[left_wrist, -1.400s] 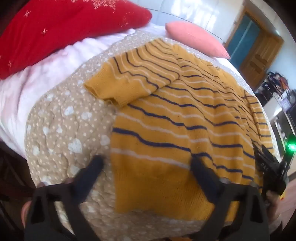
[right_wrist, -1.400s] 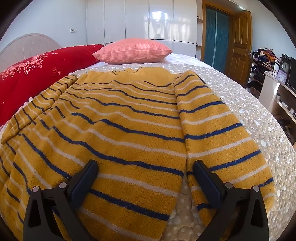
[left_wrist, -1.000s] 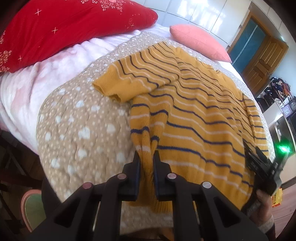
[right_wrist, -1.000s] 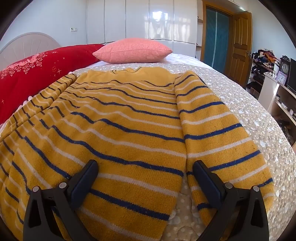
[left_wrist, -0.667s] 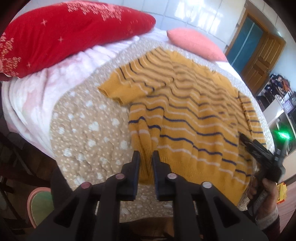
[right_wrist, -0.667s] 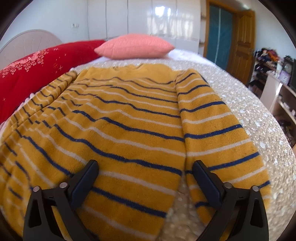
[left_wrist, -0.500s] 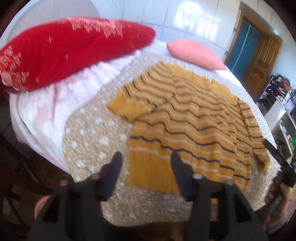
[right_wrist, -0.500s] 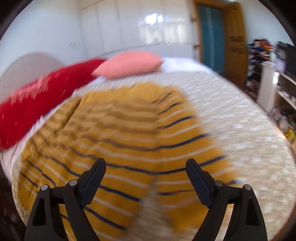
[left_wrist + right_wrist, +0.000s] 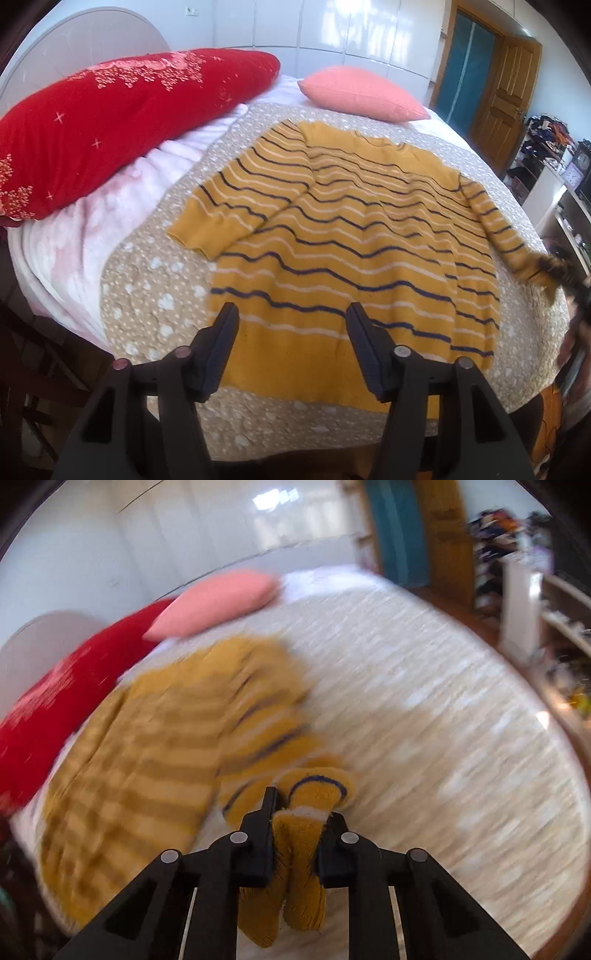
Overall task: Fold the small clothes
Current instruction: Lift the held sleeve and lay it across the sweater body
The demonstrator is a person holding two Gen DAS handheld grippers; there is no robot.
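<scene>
Pinching the cuff, your right gripper point(image 9: 295, 823) held the mustard-yellow navy-striped knitted sweater point(image 9: 354, 236) flat on the dotted beige quilt point(image 9: 147, 280); the sleeve probably ran away leftward, while your left gripper point(image 9: 291, 325) hovered spread over the hem.

A mustard-yellow sweater point(image 9: 369, 236) of coarse, ribbed knit cloth, striped in navy and white, looks matt and slightly fuzzy. The beige bedspread point(image 9: 155, 295) beneath is quilted cloth with a puckered, dotted surface. A red pillow point(image 9: 110, 110) is smooth fabric with raised embroidery; the pink pillow point(image 9: 362, 94) has a fine waffle weave. The left gripper point(image 9: 291, 347) and right gripper point(image 9: 299, 834) are matt black plastic with small shiny metal rivets. The door point(image 9: 506, 96) is varnished wood, and the wardrobe panels point(image 9: 325, 26) are glossy white.
</scene>
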